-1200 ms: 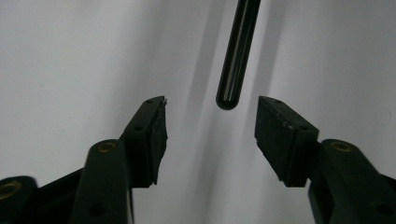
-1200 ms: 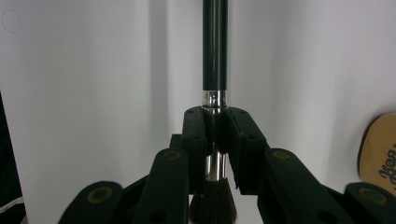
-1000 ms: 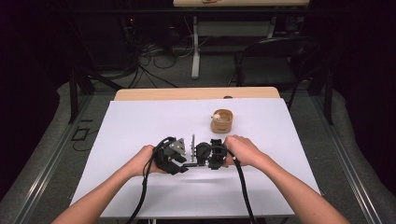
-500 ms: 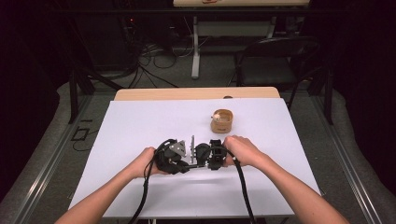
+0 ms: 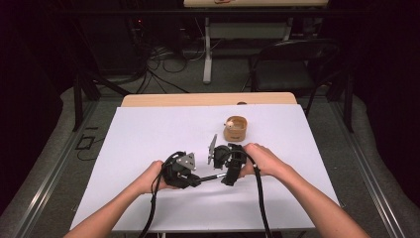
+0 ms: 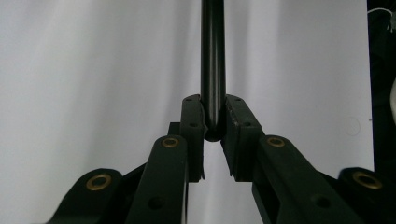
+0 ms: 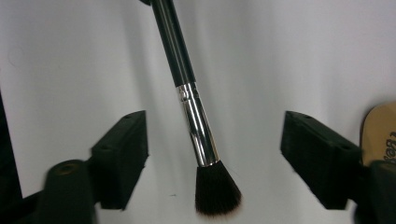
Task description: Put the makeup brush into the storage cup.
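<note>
A makeup brush (image 5: 210, 177) with a black handle (image 6: 213, 56), a silver ferrule (image 7: 196, 126) and dark bristles (image 7: 217, 193) lies level just above the white table, between the two hands. My left gripper (image 5: 194, 179) (image 6: 215, 116) is shut on the handle's end, with both pads pressed against it. My right gripper (image 5: 229, 174) (image 7: 215, 140) has just been opening. Its jaws now stand wide on either side of the ferrule and touch nothing.
A small round wooden cup (image 5: 235, 128) stands behind the right hand, and its rim (image 7: 380, 135) shows beside the right jaw. A white sheet (image 5: 148, 129) covers the table. Beyond the far edge stand a dark chair (image 5: 292, 64) and floor cables.
Both hands stay where they were, near the table's middle. The right gripper has let go of the brush, which stays between the two grippers.
</note>
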Action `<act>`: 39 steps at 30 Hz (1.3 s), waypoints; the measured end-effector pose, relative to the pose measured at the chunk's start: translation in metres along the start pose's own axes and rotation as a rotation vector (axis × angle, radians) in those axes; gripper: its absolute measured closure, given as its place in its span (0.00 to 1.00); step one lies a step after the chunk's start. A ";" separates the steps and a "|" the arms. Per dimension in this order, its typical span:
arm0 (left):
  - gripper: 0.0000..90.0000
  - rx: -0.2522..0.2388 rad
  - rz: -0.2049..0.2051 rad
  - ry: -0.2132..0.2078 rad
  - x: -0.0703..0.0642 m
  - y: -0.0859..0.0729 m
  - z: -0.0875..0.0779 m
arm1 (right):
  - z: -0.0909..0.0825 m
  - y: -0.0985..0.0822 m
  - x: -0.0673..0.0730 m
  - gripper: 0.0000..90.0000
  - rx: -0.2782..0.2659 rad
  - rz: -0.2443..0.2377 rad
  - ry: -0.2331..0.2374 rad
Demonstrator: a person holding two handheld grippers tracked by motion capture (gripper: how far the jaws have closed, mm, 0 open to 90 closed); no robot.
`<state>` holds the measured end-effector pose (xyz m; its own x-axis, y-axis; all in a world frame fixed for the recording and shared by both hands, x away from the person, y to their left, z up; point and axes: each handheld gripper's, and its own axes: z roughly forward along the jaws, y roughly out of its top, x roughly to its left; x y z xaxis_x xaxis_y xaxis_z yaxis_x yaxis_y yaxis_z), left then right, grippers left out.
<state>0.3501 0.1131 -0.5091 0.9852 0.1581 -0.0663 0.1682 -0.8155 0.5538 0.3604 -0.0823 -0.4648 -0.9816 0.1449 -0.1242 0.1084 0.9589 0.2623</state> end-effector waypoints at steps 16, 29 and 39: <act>0.88 -0.135 -0.065 0.023 -0.001 -0.015 -0.002 | -0.012 -0.064 -0.005 0.01 -0.264 0.259 -0.031; 0.88 -0.236 -0.111 0.055 -0.001 -0.025 -0.008 | -0.004 -0.097 0.002 0.00 -0.380 0.356 -0.071; 0.88 -0.309 -0.137 0.067 -0.001 -0.027 -0.012 | 0.007 -0.112 0.009 0.00 -0.420 0.431 -0.048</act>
<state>0.3445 0.1416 -0.5143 0.9481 0.2991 -0.1082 0.2703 -0.5783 0.7697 0.3407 -0.1867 -0.5017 -0.8537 0.5194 0.0365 0.4140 0.6344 0.6528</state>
